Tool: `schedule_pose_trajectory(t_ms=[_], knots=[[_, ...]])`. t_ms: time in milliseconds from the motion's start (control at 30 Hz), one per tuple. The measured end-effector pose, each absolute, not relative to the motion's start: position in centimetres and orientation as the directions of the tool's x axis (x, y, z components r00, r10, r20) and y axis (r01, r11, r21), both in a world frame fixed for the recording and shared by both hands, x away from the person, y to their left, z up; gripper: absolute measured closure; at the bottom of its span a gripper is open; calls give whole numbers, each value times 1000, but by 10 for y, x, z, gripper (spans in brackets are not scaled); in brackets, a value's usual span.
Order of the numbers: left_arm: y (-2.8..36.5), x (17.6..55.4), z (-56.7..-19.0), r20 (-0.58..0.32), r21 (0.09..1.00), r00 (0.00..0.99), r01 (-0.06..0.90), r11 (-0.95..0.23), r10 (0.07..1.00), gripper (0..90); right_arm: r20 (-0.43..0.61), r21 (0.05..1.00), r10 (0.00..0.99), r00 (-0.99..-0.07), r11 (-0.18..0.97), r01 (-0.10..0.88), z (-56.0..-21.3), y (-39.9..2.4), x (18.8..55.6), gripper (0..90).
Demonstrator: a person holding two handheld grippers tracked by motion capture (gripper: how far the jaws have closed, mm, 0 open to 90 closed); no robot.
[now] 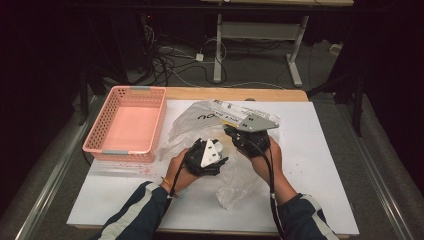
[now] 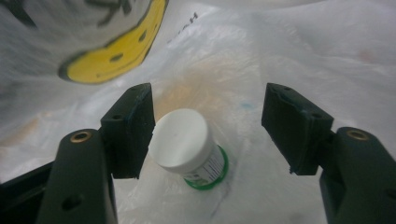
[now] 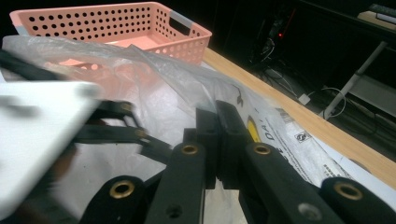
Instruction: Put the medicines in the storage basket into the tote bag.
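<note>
Hidden parts: in the high view the white-capped jar (image 2: 187,145) cannot be made out among the folds of the plastic bag (image 1: 200,117); the left gripper view shows it lying tilted on the bag's film, cap toward the camera, green base behind, its label too small to read.
Basket: a pink perforated basket (image 1: 105,125) stands at the table's far left, just beside the bag's left edge, apart from both hands.
Left gripper: the left gripper (image 2: 208,133) hovers over the jar with jaws spread wide; the jar sits between them, close against the left pad, well apart from the right pad. The pads do not clamp it.
Bag: crumpled and translucent, with a yellow printed shape and dark lettering partly cut off by folds; it spreads over the white table top (image 1: 320,165) between the two hands.
Right gripper: the right gripper (image 3: 217,126) has its jaws pressed together on a fold of the bag's film near the printed edge. In its own view a blurred white plate and dark links of the other gripper block the left side.
Beyond: wooden table edge, then dark floor with cables.
</note>
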State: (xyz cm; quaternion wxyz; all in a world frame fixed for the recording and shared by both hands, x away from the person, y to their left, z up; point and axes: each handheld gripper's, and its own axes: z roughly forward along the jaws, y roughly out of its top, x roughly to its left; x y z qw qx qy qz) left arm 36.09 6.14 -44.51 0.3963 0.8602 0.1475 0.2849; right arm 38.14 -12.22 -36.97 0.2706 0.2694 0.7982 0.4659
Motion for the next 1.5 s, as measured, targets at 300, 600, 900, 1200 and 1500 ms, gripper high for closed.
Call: schedule_pose_trajectory(t_ms=[300,600,900,1200,1500], knots=[[95,294,-412,435,772,806,-104,-627,401,220,-184,874,662,-727,448,187,-372,-124,384,898],[154,300,-394,531,768,650,-99,-632,544,145,-198,854,642,-740,484,192,-376,-123,380,897],[167,351,-421,372,750,694,167,-640,617,122,-195,853,606,-771,493,172,-372,-128,375,897],[165,367,-434,315,708,721,254,-659,617,547,-211,862,596,-775,488,140,-365,-139,367,896],[168,364,-433,305,720,744,229,-655,595,871,-216,853,615,-759,497,159,-370,-143,369,765]])
